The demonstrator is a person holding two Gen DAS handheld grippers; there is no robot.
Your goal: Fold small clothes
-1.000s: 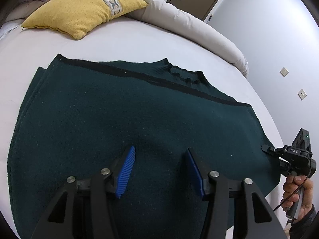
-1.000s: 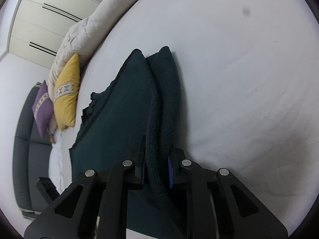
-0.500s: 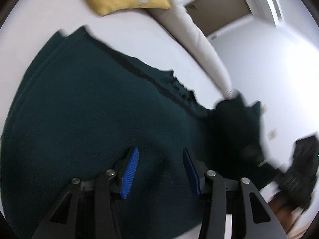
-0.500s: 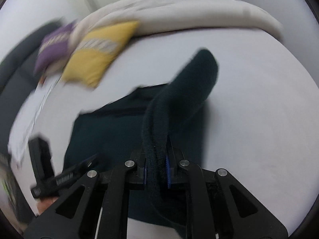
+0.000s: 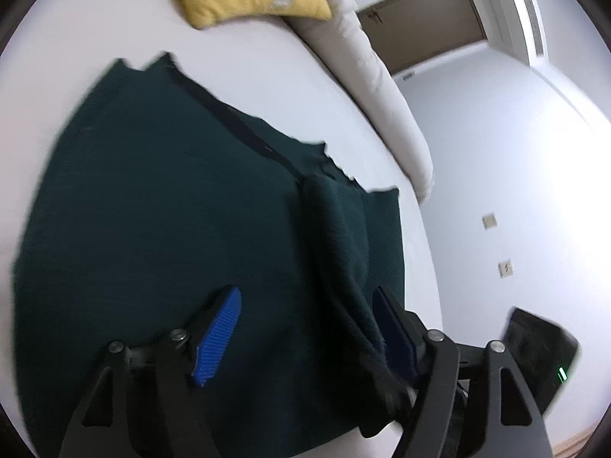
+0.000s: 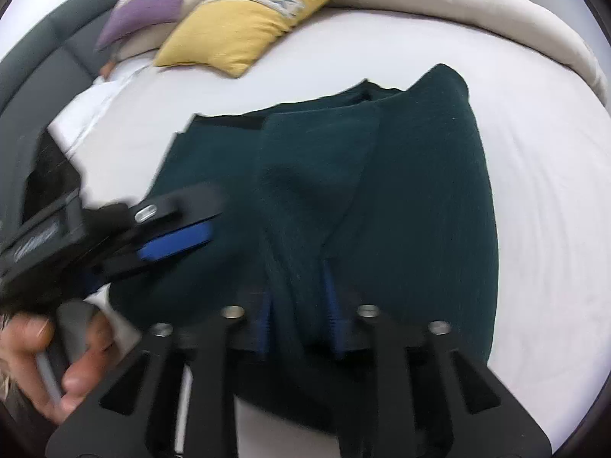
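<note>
A dark green sweater (image 5: 152,210) lies spread on the white bed (image 5: 76,38). Its right side is folded over the middle as a long flap (image 6: 313,160), also visible as a flap (image 5: 340,221) in the left wrist view. My right gripper (image 6: 299,305) hangs over the sweater's (image 6: 420,191) near edge. Its jaws are opening, with the flap's end loose between the blue pads. My left gripper (image 5: 305,332) is low over the near hem, jaws opening wide, the flap beside its right pad and not pinched. A hand (image 6: 49,362) holds the left gripper (image 6: 198,221).
A yellow pillow (image 6: 244,19) and a purple pillow (image 6: 149,11) lie at the head of the bed, beside a rolled cream duvet (image 6: 458,4). A dark grey headboard (image 6: 46,57) curves at the left. A brown door (image 5: 420,19) and wall sockets (image 5: 488,221) lie beyond the bed.
The right gripper swung the sweater's right edge up and over onto the middle, then its jaws parted. The left gripper rolled and its jaws widened.
</note>
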